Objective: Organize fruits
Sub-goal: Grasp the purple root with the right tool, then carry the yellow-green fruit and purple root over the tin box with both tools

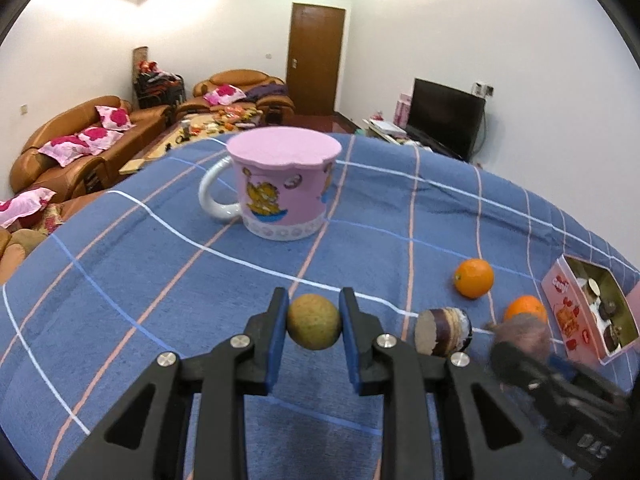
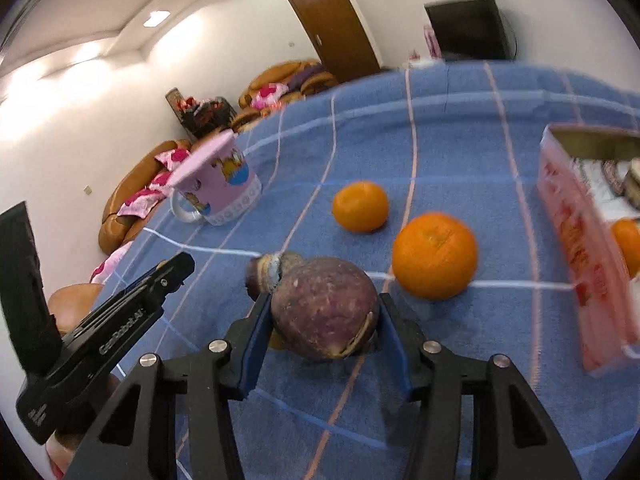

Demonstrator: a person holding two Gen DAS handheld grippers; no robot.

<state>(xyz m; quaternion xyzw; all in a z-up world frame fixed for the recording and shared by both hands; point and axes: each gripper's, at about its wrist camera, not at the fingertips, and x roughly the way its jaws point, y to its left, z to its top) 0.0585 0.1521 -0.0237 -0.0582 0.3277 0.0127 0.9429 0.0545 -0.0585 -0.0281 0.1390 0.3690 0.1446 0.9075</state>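
Left gripper (image 1: 314, 322) clamped on green fruit (image 1: 314, 322). Right gripper (image 2: 324, 320) closed around purple fruit (image 2: 324, 312); confirm firm pad contact, then lift toward box (image 2: 568, 240).

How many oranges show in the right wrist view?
3: one orange farther back on the cloth, a nearer orange beside the pink box, a third partly visible inside it. More may be hidden.

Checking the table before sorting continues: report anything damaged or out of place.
One stands out: a purple-brown fruit lying on the blue cloth has a flat, cut-looking end, unlike the whole oranges. The pink mug stands upright and covered; nothing is spilled.
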